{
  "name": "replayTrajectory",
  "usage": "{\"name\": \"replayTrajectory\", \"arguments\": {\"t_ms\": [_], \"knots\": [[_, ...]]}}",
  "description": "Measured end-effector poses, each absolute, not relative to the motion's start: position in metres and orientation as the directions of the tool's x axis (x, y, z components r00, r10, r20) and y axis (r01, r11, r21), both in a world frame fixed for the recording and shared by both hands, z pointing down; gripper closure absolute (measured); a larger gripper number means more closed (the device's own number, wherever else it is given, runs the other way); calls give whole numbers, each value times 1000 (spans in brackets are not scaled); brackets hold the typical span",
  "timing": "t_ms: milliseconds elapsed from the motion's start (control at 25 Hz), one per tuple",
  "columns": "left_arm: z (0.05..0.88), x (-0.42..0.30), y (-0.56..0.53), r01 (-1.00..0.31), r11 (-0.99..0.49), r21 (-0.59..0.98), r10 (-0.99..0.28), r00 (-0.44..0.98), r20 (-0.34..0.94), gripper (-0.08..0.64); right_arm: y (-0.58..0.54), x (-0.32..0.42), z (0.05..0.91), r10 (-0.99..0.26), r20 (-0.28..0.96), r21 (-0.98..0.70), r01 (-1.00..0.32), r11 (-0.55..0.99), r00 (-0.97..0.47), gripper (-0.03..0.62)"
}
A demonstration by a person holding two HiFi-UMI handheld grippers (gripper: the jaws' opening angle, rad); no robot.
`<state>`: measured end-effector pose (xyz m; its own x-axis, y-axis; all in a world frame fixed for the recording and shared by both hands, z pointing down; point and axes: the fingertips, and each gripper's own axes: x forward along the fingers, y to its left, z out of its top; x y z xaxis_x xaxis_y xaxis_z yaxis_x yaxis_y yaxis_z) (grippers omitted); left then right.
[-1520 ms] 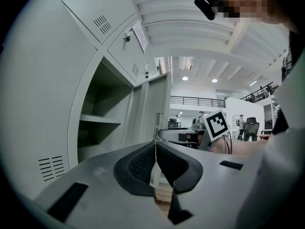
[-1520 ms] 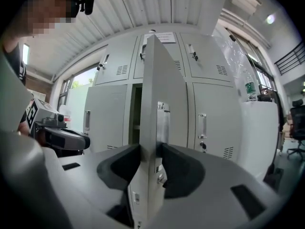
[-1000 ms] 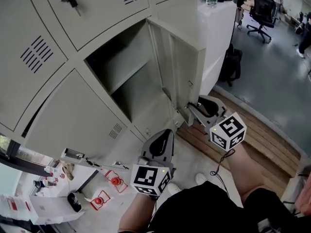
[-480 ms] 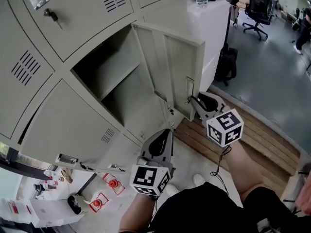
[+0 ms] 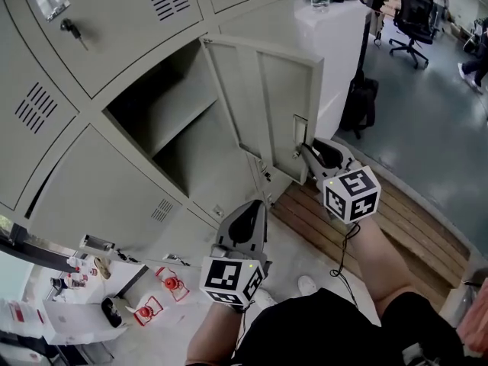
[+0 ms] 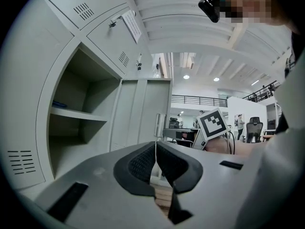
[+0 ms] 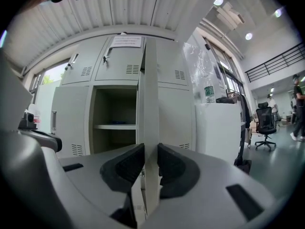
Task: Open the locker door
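One door (image 5: 278, 97) wider between right tongs (image 5: 302, 149)

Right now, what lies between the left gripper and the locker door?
Nothing: the stretch is bare. In the left gripper view, the shut left gripper faces the open door with no thing in between.

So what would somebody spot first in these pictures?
The open door in the middle of the head view, swung out from its locker. The right gripper has just closed its jaws on the door's edge. The left gripper hangs lower down, shut and empty.
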<state>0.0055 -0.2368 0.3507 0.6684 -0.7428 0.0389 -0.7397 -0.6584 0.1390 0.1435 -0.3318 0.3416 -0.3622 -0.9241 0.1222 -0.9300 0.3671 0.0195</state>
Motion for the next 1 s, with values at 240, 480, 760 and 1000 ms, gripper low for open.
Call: {"name": "replayTrajectory", "arguments": {"t_ms": [240, 480, 760, 1000], "knots": [[353, 12, -242, -770, -625, 128, -771, 635, 59, 540, -345, 159, 341, -924, 110, 20, -929, 370, -366, 457], [354, 20, -248, -798, -590, 120, -797, 600, 69, 540, -359, 172, 342, -921, 100, 20, -925, 380, -376, 457], [355, 34, -249, -829, -546, 121, -829, 555, 69, 540, -373, 185, 341, -905, 102, 20, -909, 417, -413, 457], [356, 41, -244, -862, -494, 116, -861, 504, 76, 540, -380, 191, 341, -889, 98, 15, -892, 451, -448, 457]]}}
